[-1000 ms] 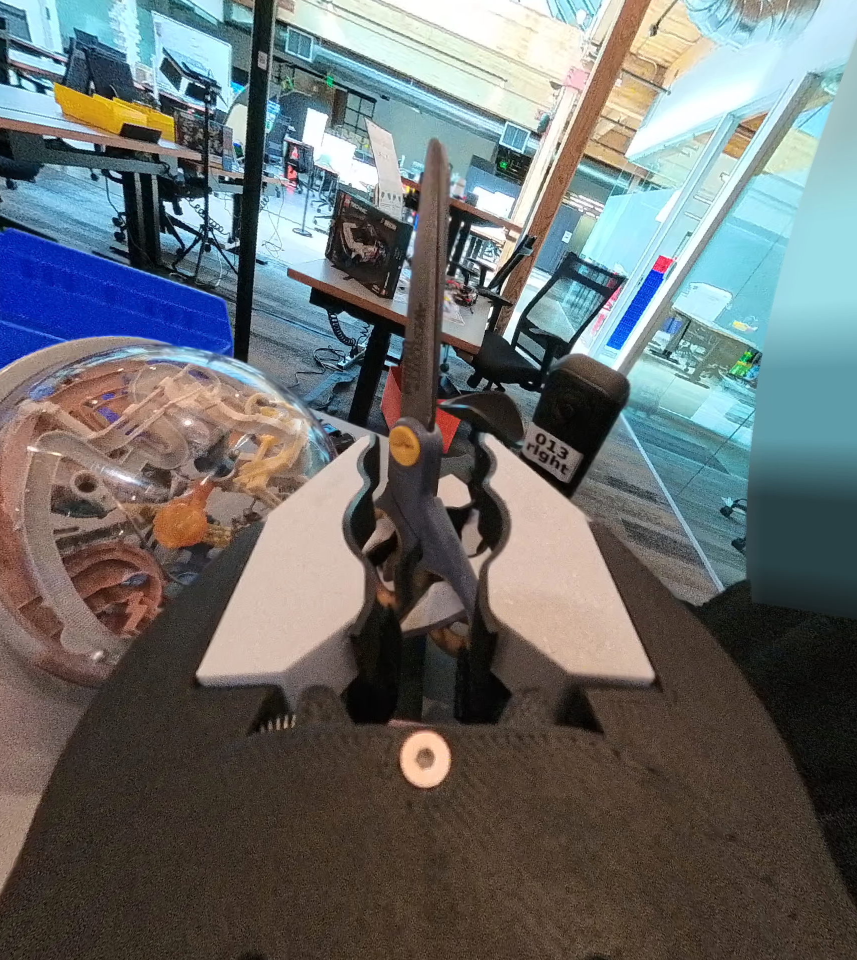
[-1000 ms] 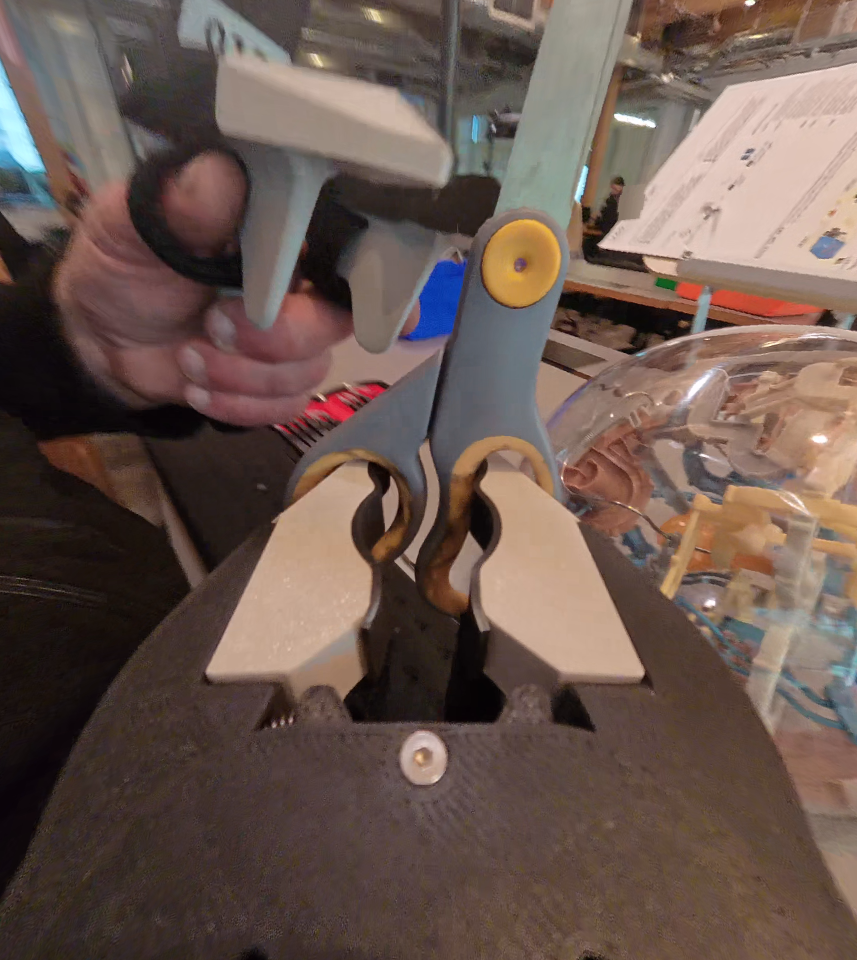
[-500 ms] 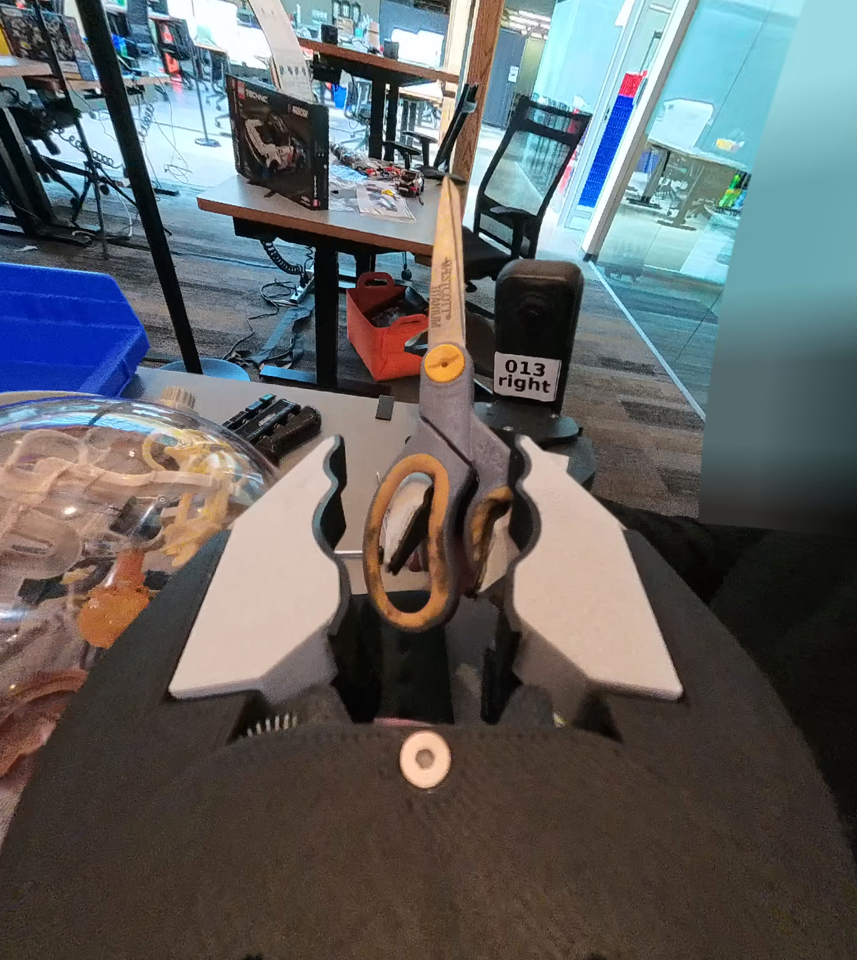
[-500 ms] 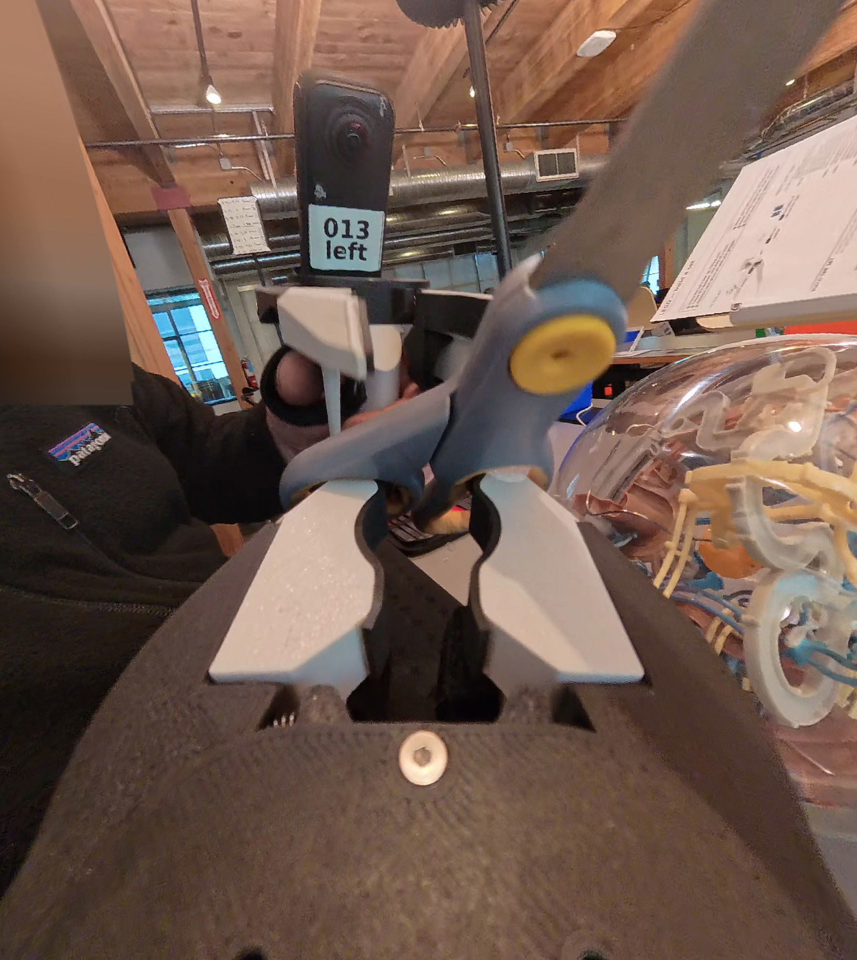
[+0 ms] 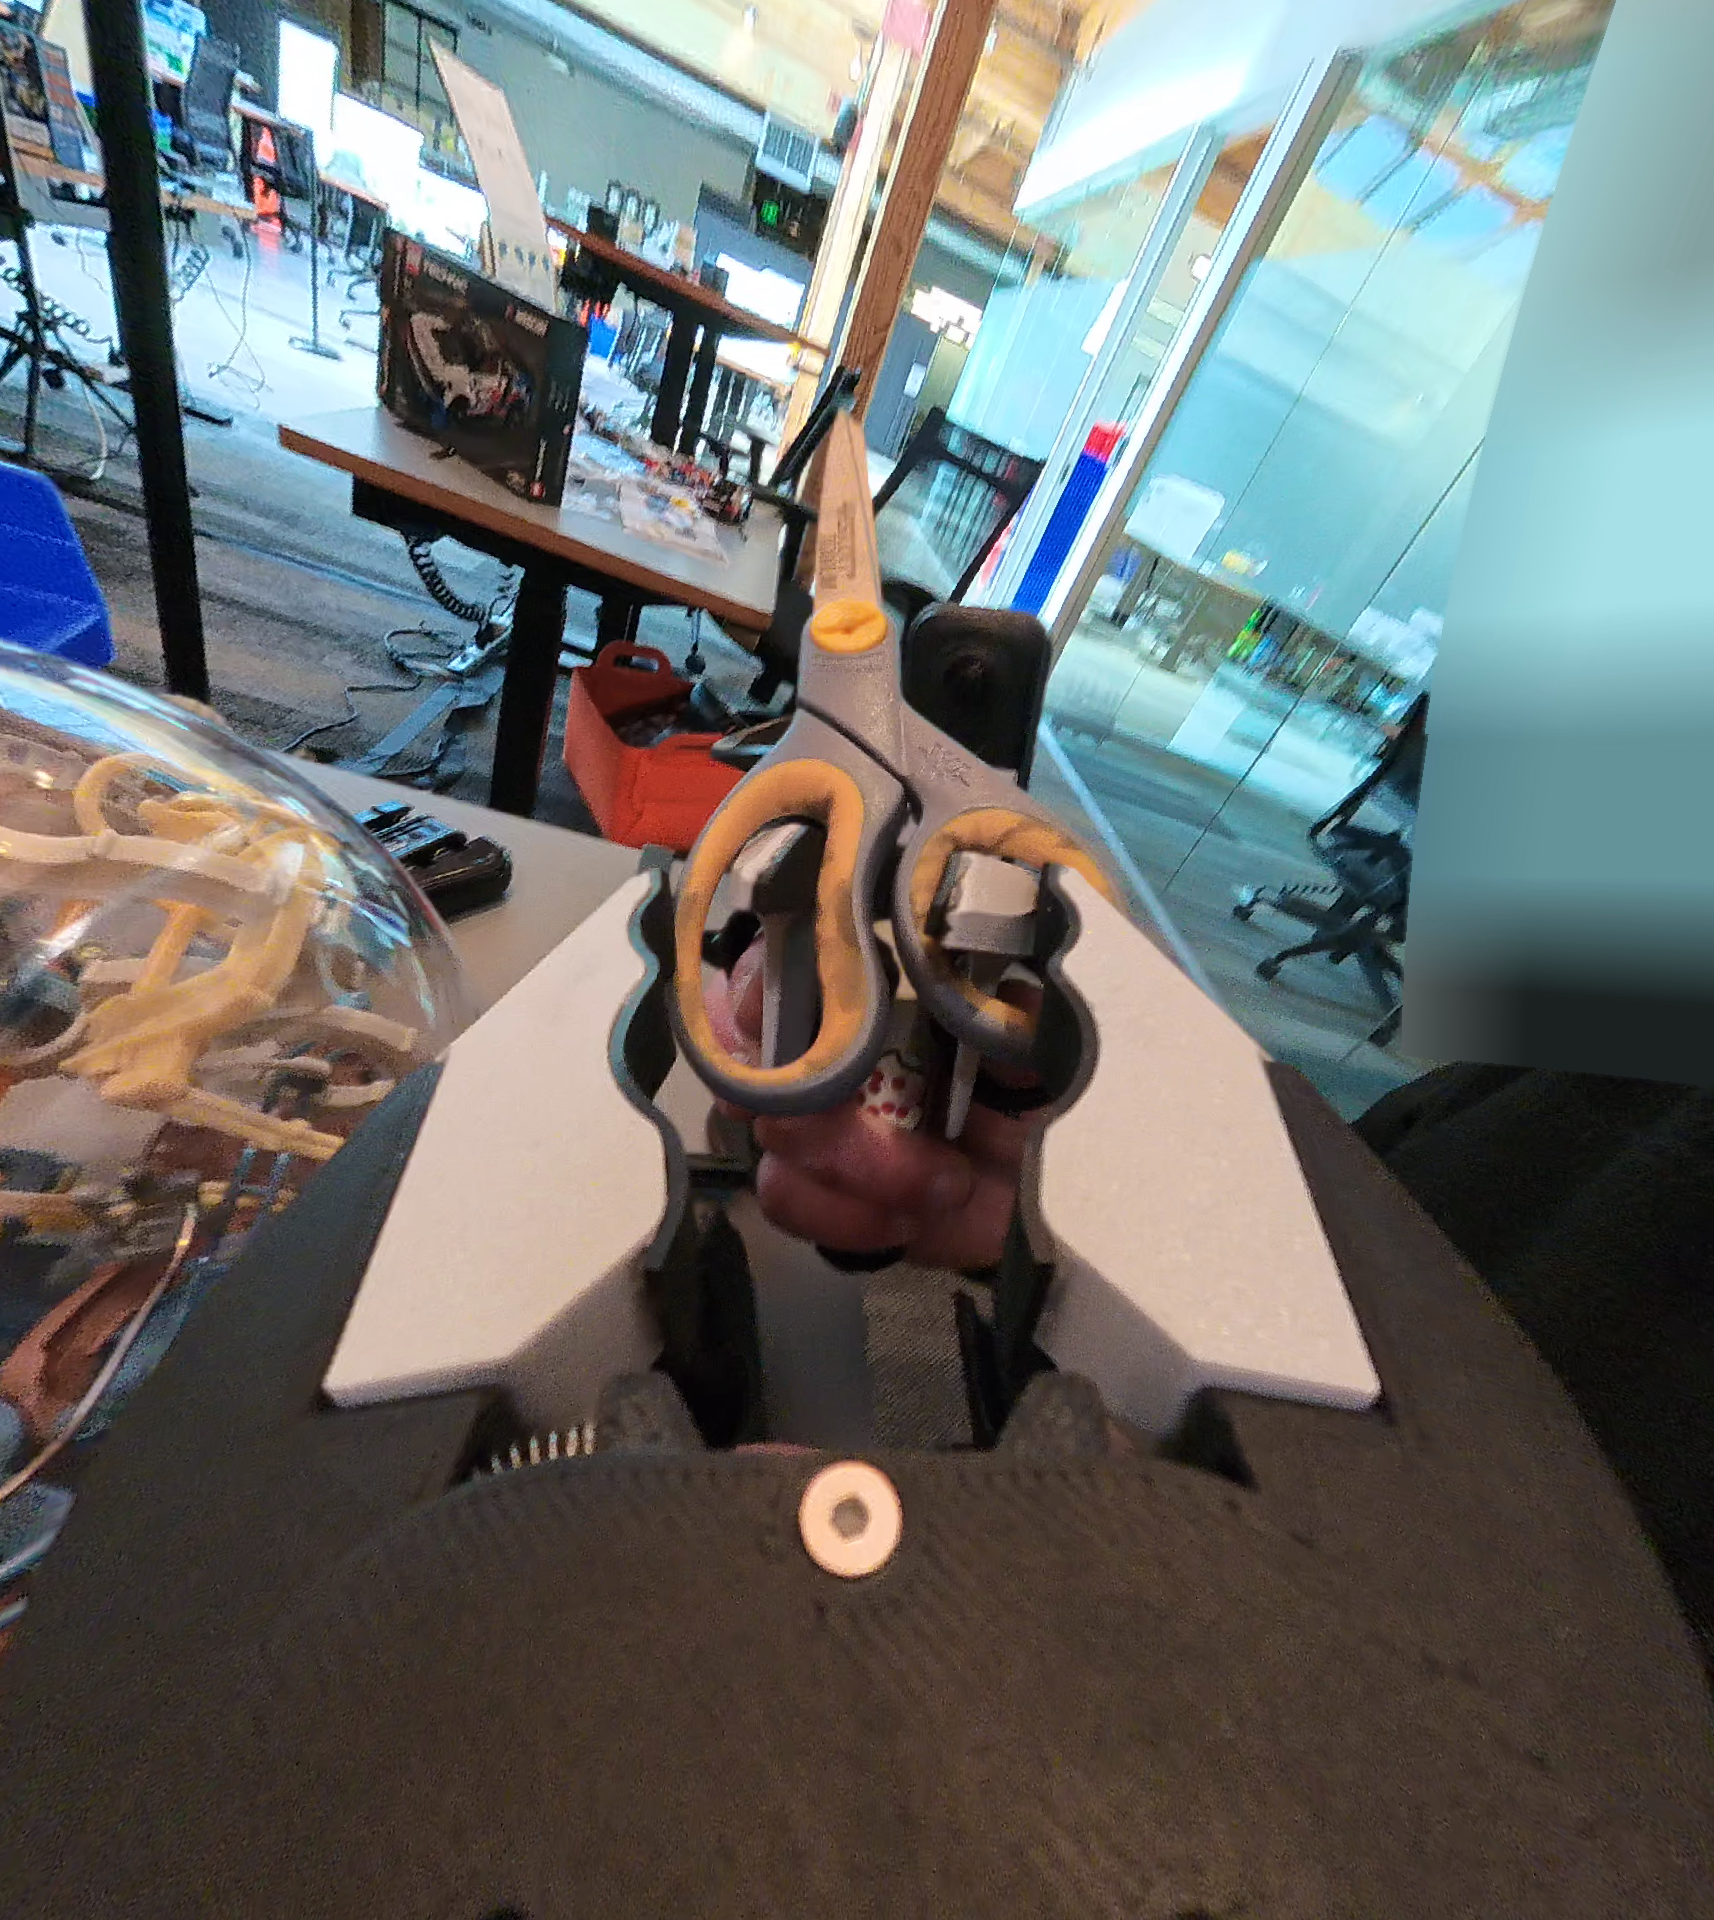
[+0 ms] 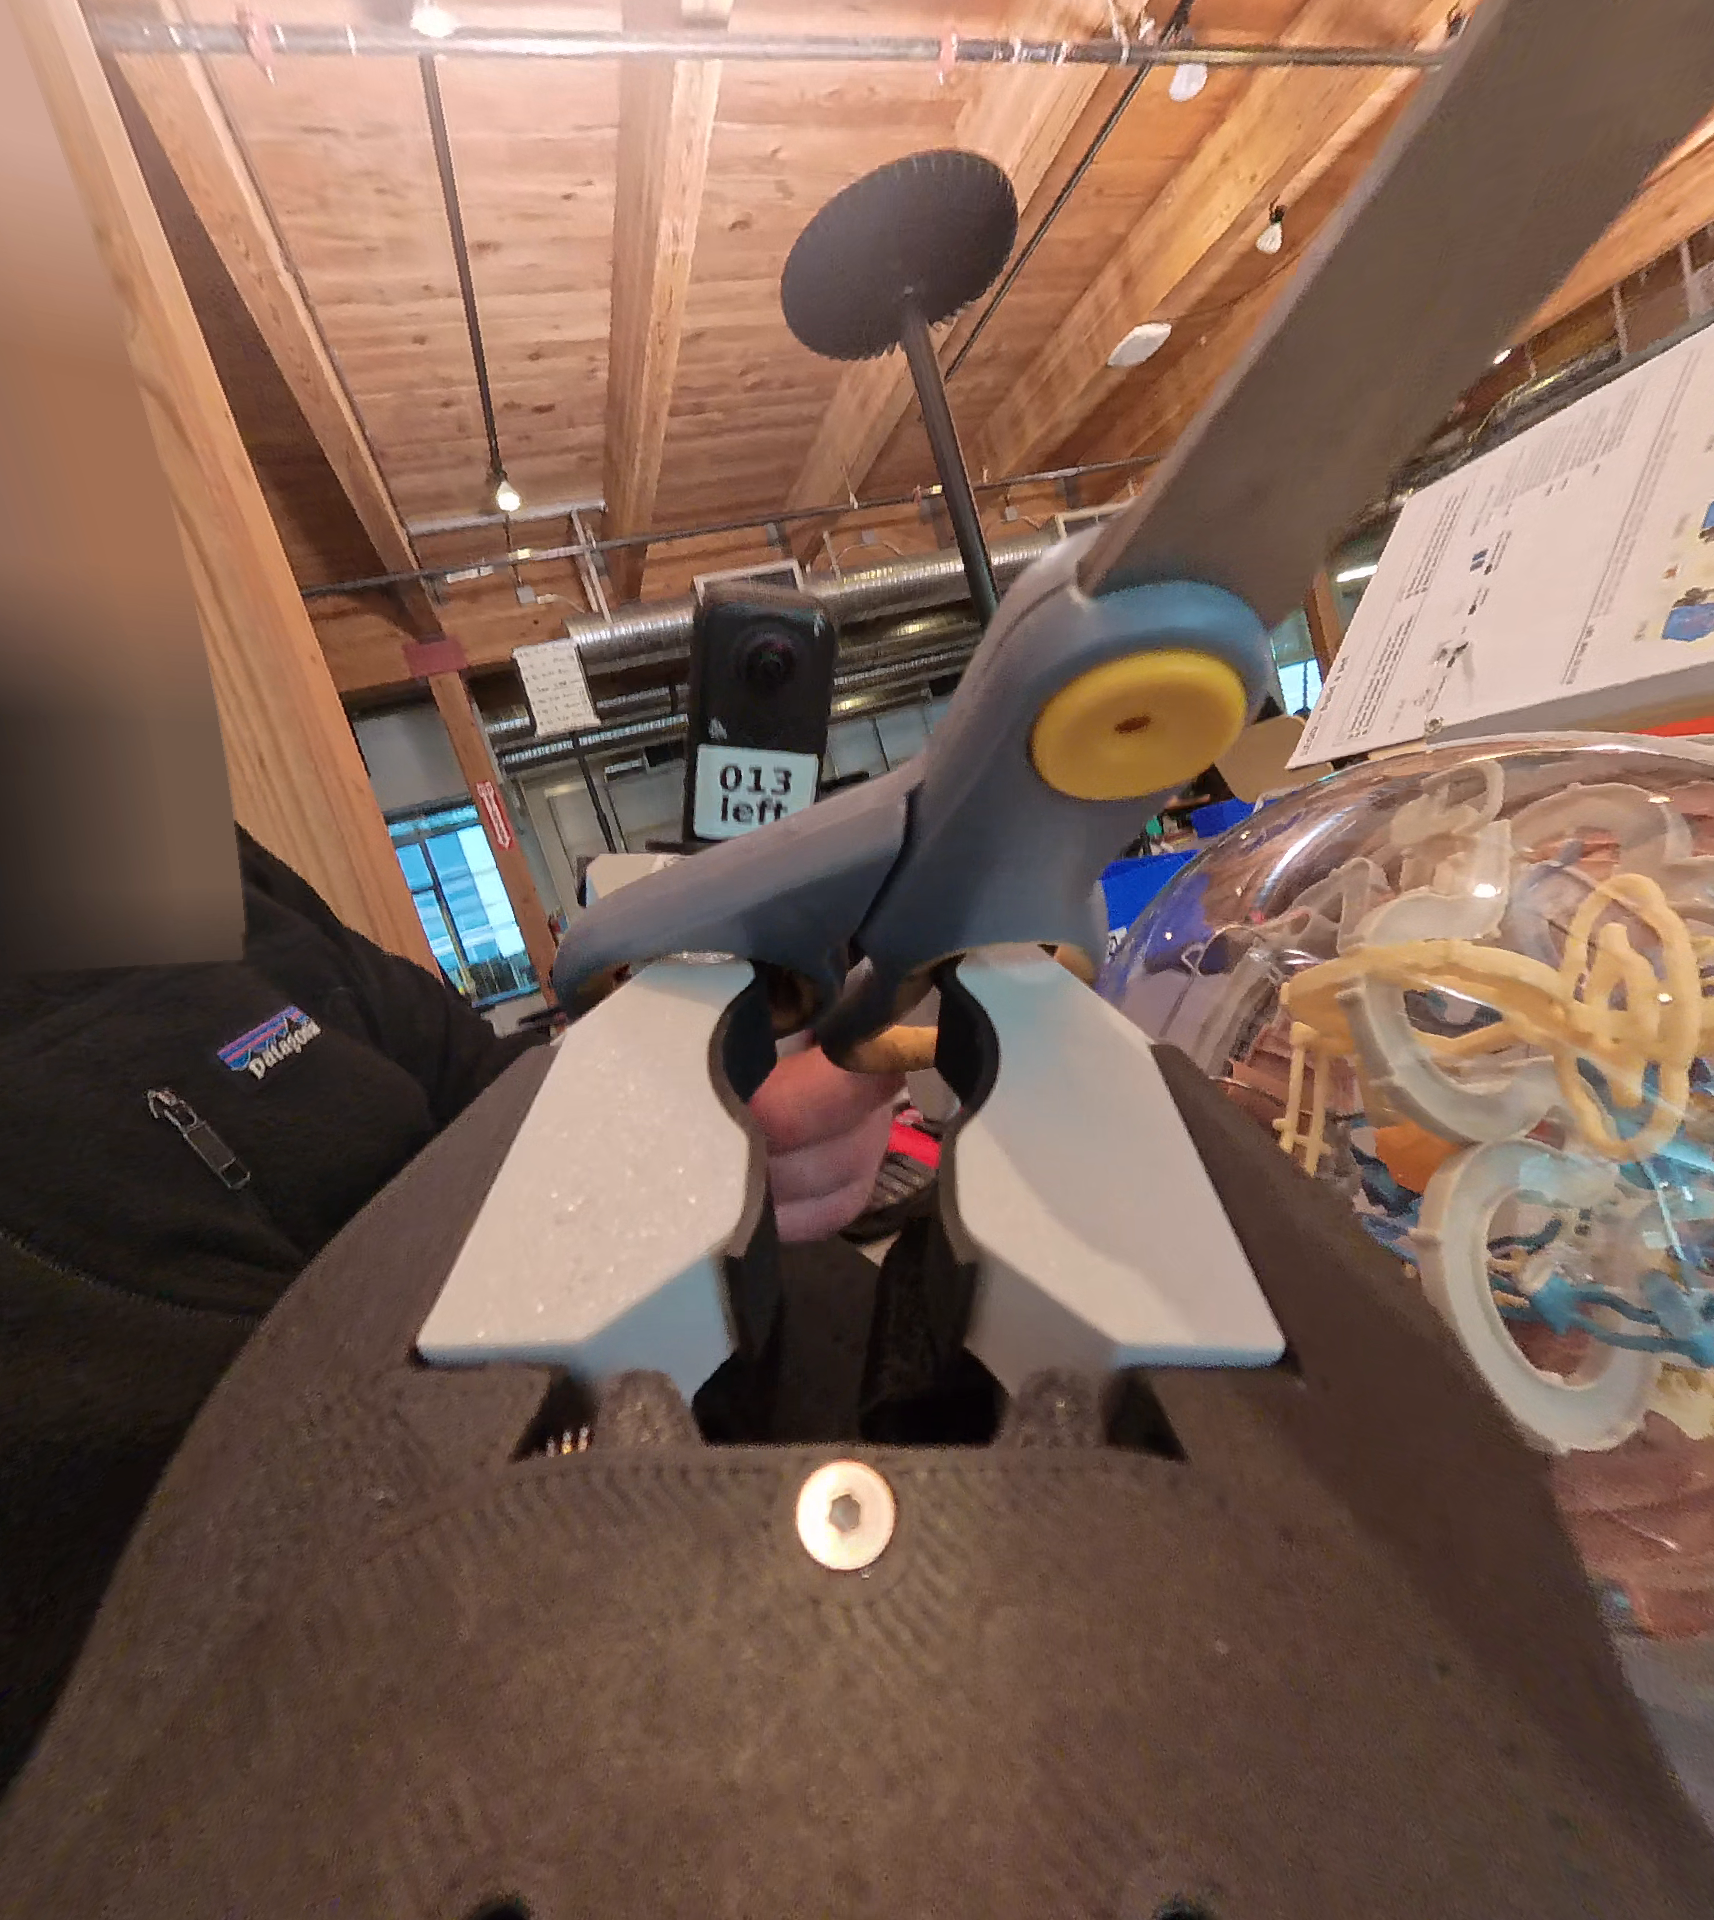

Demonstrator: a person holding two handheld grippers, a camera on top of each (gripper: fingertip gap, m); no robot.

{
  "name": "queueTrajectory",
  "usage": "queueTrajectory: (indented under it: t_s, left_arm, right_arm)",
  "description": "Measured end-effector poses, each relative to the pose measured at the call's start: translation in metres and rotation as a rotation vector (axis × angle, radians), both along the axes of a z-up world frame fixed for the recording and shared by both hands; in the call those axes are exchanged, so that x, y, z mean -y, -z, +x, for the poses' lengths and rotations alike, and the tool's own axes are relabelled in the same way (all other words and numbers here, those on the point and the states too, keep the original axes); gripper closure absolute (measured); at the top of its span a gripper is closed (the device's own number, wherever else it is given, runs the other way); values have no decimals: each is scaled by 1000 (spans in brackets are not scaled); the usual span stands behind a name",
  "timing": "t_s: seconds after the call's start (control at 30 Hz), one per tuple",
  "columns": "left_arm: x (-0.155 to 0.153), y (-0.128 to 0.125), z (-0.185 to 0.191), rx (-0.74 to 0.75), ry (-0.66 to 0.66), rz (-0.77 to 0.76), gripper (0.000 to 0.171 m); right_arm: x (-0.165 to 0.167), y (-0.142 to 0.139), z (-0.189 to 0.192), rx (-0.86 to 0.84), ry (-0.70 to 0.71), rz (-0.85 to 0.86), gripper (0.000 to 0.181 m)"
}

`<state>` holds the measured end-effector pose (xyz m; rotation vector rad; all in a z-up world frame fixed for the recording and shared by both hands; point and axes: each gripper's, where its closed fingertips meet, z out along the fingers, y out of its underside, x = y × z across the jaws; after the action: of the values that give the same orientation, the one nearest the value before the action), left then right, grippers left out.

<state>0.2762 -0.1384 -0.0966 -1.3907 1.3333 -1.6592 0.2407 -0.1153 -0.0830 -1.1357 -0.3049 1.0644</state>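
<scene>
Timber-beamed plank ceiling (image 6: 541,260) overhead with small lamps; tall glass partition walls (image 5: 1248,436) on one side, wooden-topped desks (image 5: 520,509) and black office chairs (image 5: 1352,883) across grey carpet (image 5: 313,623).

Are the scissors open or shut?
Shut. The scissors show one narrow blade tip pointing up, and their two yellow-lined handle loops sit close side by side.

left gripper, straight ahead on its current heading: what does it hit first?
Likely the scissors: their yellow-lined handle loops sit between the left gripper fingertips. Just beyond is the right gripper, its fingers through the loops. Depth unclear.
</scene>
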Motion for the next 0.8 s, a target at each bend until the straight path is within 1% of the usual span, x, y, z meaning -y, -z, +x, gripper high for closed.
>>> queueTrajectory:
  t_s: [0.07, 0.17, 0.27, 0.3, 0.33, 0.37, 0.53, 0.6, 0.63, 0.67, 0.7, 0.73, 0.8]
  left_arm:
    - [1, -2, 2, 56, -12, -78, 103]
    - [3, -3, 3, 86, -22, -81, 100]
    - [2, -4, 3, 87, -24, -64, 88]
    - [2, -4, 2, 83, -17, -52, 79]
    - [4, -4, 2, 76, -10, -45, 74]
    - [4, -4, 3, 69, -9, -47, 73]
    - [9, 5, 3, 22, 16, -32, 68]
    - [7, 5, 1, 4, 7, 17, 66]
    - [5, 4, -1, -2, 4, 51, 62]
    - [3, 3, -4, -17, 8, 94, 53]
    - [-2, -1, -7, -28, 0, 143, 51]
    - [-10, -8, -10, -27, -12, 188, 50]
    - [-35, -25, -13, -54, -46, 339, 47]
  right_arm:
    - [1, -6, 0, -75, -12, 16, 158]
    - [2, -9, 1, -120, -27, 24, 160]
    - [6, -12, -2, -92, -24, 29, 159]
    - [6, -11, -2, -68, -16, 20, 158]
    - [5, -10, -3, -53, -13, 12, 141]
    - [5, -10, -3, -50, -18, 8, 133]
    - [12, -8, 0, -62, -38, 16, 133]
    - [14, -6, 4, -39, -26, 11, 133]
    - [15, -6, 6, -31, -23, 9, 134]
    - [17, -5, 9, -15, -23, 6, 134]
    - [19, -5, 13, 0, -18, -2, 134]
    - [20, -4, 18, 19, -11, -13, 135]
    - [22, 2, 27, 84, -2, -52, 135]
